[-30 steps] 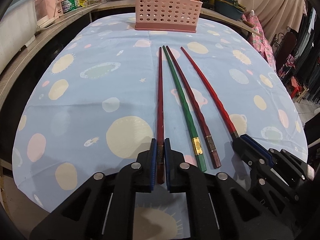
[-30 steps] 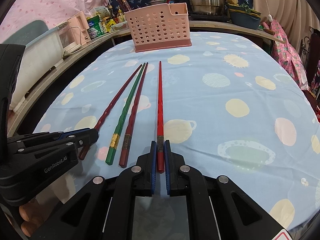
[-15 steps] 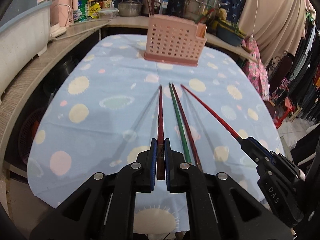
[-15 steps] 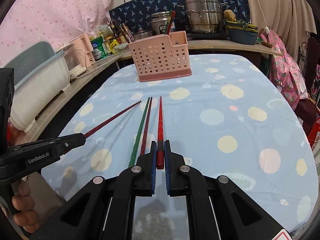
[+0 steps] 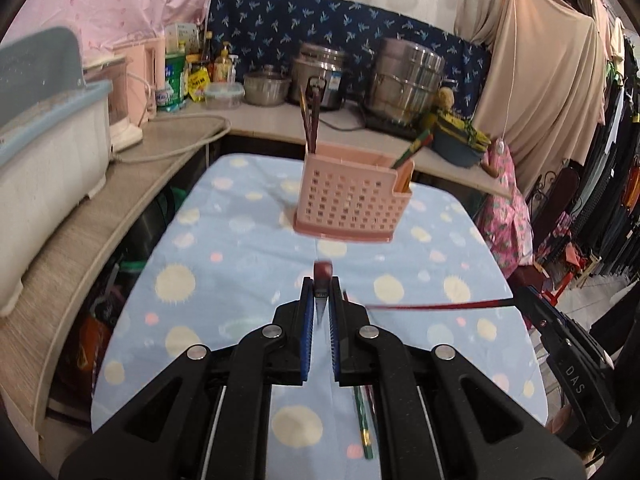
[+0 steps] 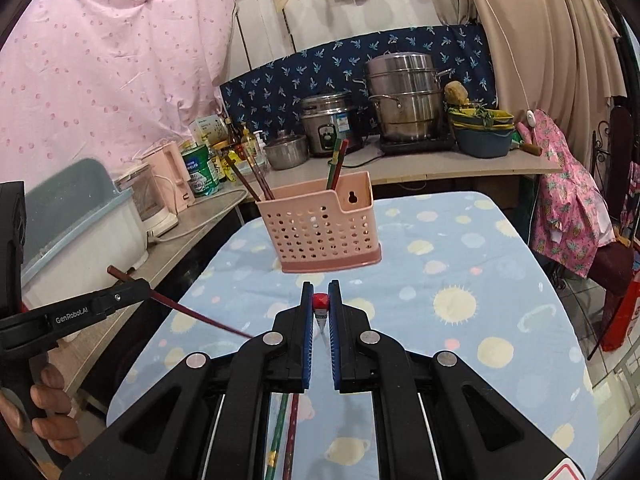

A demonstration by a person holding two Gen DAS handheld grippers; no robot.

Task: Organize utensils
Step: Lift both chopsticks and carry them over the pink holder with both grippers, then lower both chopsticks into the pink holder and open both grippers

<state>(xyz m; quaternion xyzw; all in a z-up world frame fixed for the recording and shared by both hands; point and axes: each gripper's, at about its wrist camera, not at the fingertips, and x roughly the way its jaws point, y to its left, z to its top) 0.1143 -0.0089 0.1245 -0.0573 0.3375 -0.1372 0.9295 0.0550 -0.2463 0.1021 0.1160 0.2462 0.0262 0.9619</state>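
While clamped in the left gripper [image 5: 321, 294], dark red chopstick [image 5: 323, 271] pointing end-on toward the holder [image 5: 352, 204] at 12 o'clock. Right gripper [image 6: 320, 302] closed on the bright red chopstick [image 6: 320, 301], same heading. Green chopstick [image 5: 362, 424] lying on the surface [image 5: 224, 264], below at 6 o'clock.

Both grippers are black plastic with angular, cut-out arms. The left gripper [image 5: 320, 300] and right gripper [image 6: 320, 300] carry ribbed blue pads [image 5: 307, 336] and round silver screws [image 5: 271, 331] at the pivots (white lettering "GenRobot.AI" and "DAS" marks their sides). Bare fingers [image 6: 44, 396] wrap one handle.
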